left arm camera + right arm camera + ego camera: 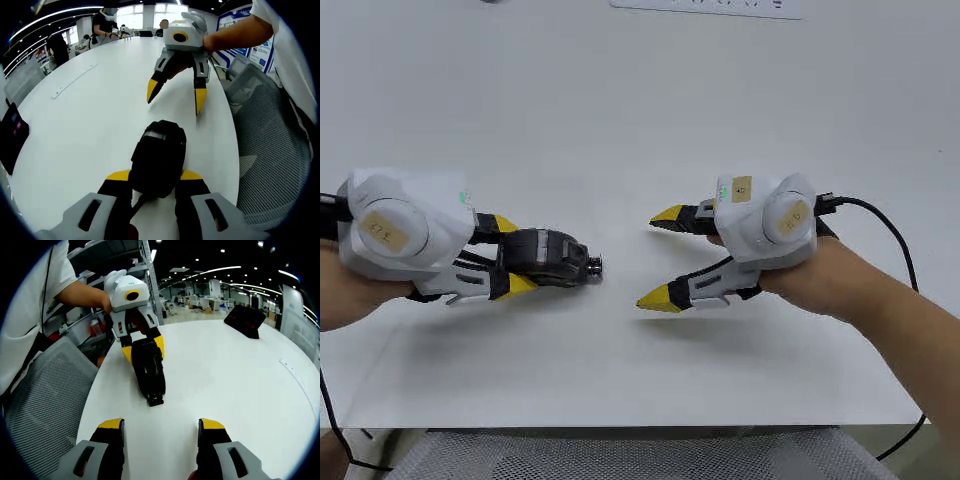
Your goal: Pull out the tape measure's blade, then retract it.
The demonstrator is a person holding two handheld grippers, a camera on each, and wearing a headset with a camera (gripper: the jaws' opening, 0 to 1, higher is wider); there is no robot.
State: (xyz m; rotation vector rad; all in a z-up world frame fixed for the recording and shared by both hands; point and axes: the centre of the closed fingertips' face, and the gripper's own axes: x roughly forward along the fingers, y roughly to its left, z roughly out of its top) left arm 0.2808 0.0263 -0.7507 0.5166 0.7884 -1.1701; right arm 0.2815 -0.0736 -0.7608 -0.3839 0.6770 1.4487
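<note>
one tape measure (556, 256), apparently snug, inside left hand-held gripper (512, 255)

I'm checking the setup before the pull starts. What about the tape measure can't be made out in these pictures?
- Left gripper view: the tape measure hides its own blade tip, which points away from the camera.
- Head view: the left gripper covers the rear of the case, and the blade tip is too small to show the hook's shape.
- All views: the blade markings are wound inside the case.
</note>
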